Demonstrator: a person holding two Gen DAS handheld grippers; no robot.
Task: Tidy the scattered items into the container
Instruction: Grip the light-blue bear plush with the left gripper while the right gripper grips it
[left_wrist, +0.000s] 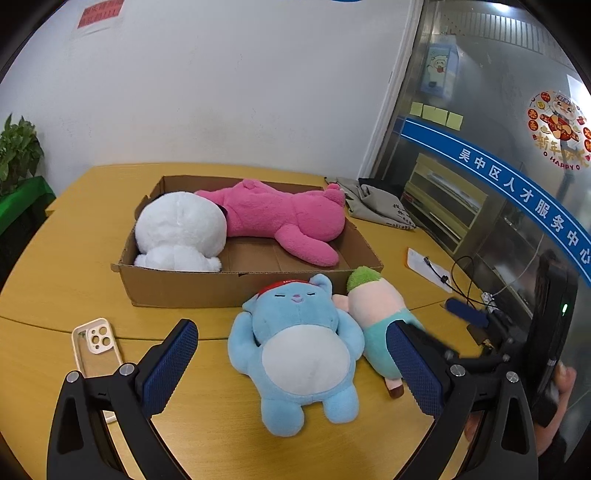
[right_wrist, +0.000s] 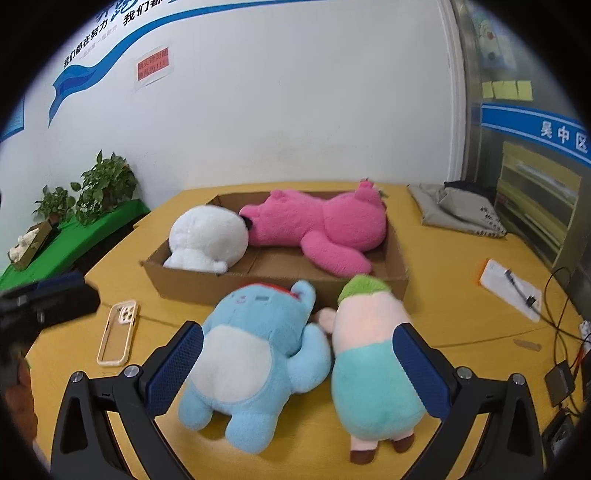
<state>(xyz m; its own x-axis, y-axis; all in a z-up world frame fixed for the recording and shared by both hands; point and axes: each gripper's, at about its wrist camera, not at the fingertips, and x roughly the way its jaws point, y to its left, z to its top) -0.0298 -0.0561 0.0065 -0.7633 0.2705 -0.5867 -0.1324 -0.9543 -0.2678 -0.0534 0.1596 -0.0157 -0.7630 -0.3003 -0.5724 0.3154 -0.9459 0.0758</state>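
Left wrist view shows white plush (left_wrist: 181, 230) and pink plush (left_wrist: 284, 216) already in the cardboard box (left_wrist: 184, 284), blue plush (left_wrist: 299, 347) and green-haired plush (left_wrist: 373, 302) left on the surface (left_wrist: 55, 288), with both left tongs (left_wrist: 291, 365) and right tongs (right_wrist: 299, 369) spread wide, gripping nothing.

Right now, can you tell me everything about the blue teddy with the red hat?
The blue plush is soft and fuzzy, with a round white belly, closed sleepy eyes, a tiny pink nose and a red cap. It lies on its back on the yellow table, head toward the cardboard box, stubby legs nearest the camera. Its arm touches the green-haired plush beside it. Neither gripper holds it; the left gripper is open around it.
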